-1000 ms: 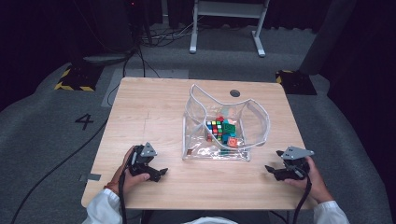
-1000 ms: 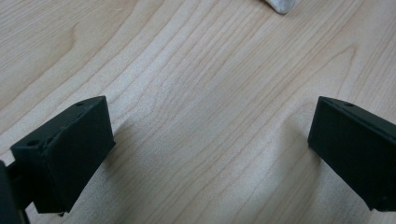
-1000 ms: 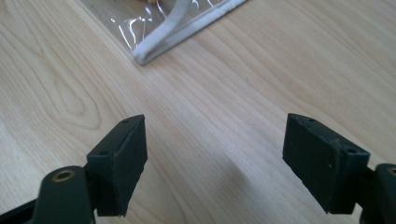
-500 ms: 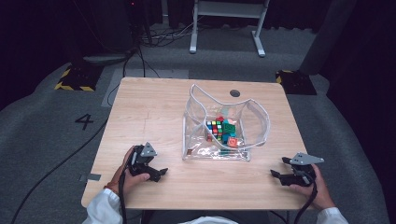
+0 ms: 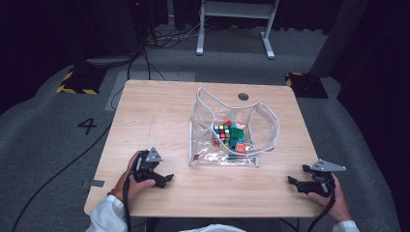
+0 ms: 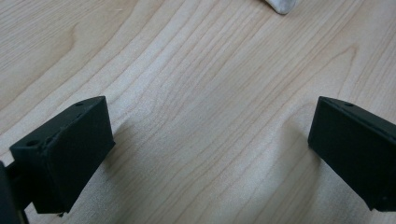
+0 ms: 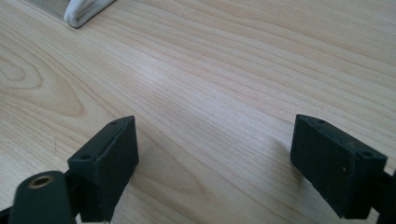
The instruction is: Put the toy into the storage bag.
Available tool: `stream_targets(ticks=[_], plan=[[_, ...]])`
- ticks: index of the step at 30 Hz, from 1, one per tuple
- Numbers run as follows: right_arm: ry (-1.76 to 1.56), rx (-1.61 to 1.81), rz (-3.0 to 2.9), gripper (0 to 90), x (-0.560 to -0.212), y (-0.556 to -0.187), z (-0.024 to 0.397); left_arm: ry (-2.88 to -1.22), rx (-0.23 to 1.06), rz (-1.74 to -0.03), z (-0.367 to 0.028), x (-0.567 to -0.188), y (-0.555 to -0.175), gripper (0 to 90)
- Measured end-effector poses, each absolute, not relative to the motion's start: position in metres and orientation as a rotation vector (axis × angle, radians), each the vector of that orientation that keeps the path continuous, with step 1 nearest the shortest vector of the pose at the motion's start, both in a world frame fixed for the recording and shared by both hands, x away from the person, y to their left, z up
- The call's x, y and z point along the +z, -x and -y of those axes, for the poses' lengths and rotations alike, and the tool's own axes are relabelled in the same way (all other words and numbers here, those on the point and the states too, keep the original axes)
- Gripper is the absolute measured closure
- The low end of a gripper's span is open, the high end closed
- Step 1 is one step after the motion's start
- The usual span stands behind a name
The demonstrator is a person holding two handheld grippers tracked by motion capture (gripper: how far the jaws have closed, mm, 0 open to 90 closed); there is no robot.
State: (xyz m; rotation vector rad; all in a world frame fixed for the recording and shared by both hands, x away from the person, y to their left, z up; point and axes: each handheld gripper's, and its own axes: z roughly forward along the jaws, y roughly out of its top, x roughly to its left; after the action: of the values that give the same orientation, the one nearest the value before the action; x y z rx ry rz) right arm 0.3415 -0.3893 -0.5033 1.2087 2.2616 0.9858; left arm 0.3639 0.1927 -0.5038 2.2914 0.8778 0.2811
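Below, pale wood table [image 5: 159,116] on grey carpet [image 5: 43,125], dark room; left gripper [image 5: 162,180], right gripper [image 5: 296,183] jaws spread, empty.

Small items beside the cube [image 5: 222,135], too small to identify.

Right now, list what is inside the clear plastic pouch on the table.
Inside the clear plastic pouch sits a Rubik's cube, with green, red and orange pieces crowded beside it. What those pieces are, and anything beneath them, cannot be made out through the creased plastic.
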Motion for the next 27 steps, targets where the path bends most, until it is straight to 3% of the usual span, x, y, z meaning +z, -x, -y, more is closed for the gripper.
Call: stream_targets(ticks=[27], plan=[[-1.235,0.984,-2.24,14.2,-0.5038,-0.3433,0.3883,-2.288,0.285,-0.881,-0.1924,-0.5039,-0.3636,0.2]])
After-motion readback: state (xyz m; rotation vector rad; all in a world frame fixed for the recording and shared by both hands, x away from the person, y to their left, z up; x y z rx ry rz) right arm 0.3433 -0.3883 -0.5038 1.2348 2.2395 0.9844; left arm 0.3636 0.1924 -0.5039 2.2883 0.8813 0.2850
